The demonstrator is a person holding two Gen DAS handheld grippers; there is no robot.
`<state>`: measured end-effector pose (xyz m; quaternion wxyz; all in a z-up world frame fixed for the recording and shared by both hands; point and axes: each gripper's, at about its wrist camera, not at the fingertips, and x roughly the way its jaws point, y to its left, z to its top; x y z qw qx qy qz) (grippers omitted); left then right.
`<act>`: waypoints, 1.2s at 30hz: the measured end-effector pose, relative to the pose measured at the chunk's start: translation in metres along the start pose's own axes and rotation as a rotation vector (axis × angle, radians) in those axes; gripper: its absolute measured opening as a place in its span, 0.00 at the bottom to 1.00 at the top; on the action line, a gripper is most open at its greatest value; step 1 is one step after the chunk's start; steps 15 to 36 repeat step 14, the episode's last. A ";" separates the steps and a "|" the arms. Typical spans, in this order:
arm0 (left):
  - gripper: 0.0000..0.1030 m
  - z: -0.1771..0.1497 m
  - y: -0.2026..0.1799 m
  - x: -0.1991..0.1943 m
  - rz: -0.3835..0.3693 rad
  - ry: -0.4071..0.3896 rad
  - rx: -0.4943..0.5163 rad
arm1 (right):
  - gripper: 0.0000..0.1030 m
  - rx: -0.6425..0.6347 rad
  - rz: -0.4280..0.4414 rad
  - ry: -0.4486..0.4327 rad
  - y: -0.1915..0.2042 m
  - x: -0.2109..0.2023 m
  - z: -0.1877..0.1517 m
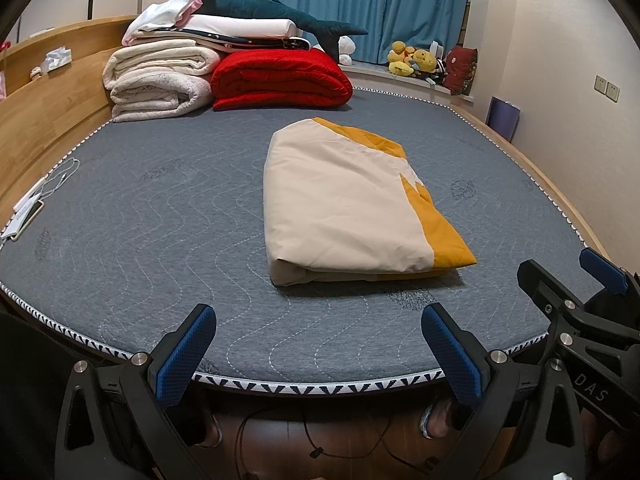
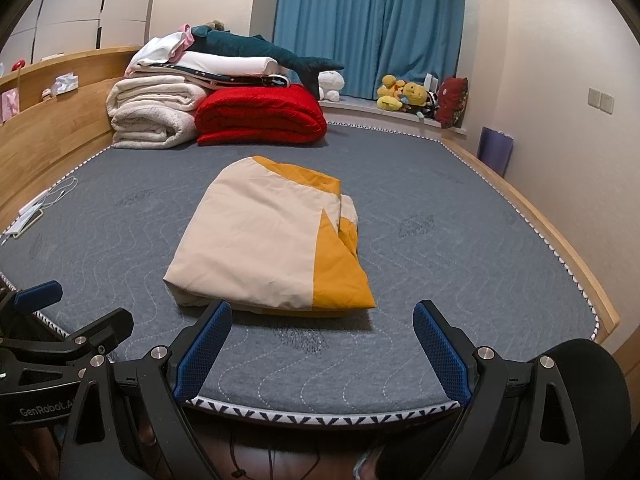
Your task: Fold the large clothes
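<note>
A cream and orange garment (image 1: 352,204) lies folded into a flat rectangle in the middle of the grey quilted mattress (image 1: 160,220); it also shows in the right wrist view (image 2: 276,248). My left gripper (image 1: 320,344) is open and empty, held over the mattress's near edge, short of the garment. My right gripper (image 2: 324,340) is open and empty too, just in front of the garment's near edge. The right gripper shows in the left wrist view at the right (image 1: 568,280). The left gripper shows in the right wrist view at the left (image 2: 76,308).
Folded cream blankets (image 1: 160,80), a red quilt (image 1: 280,78) and a plush shark (image 1: 276,12) are stacked at the far left of the bed. A phone and cable (image 1: 32,208) lie at the left edge. Plush toys (image 1: 412,60) sit under the blue curtain (image 1: 372,4).
</note>
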<state>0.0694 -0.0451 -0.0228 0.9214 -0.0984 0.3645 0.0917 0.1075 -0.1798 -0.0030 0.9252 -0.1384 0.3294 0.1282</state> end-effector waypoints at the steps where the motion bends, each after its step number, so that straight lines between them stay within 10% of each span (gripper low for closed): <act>1: 0.99 0.000 0.000 0.000 0.000 0.000 0.000 | 0.90 0.001 0.000 0.000 0.000 0.000 0.000; 36: 0.99 -0.001 -0.002 0.000 -0.006 0.002 -0.008 | 0.90 -0.001 0.000 -0.002 0.000 0.000 0.000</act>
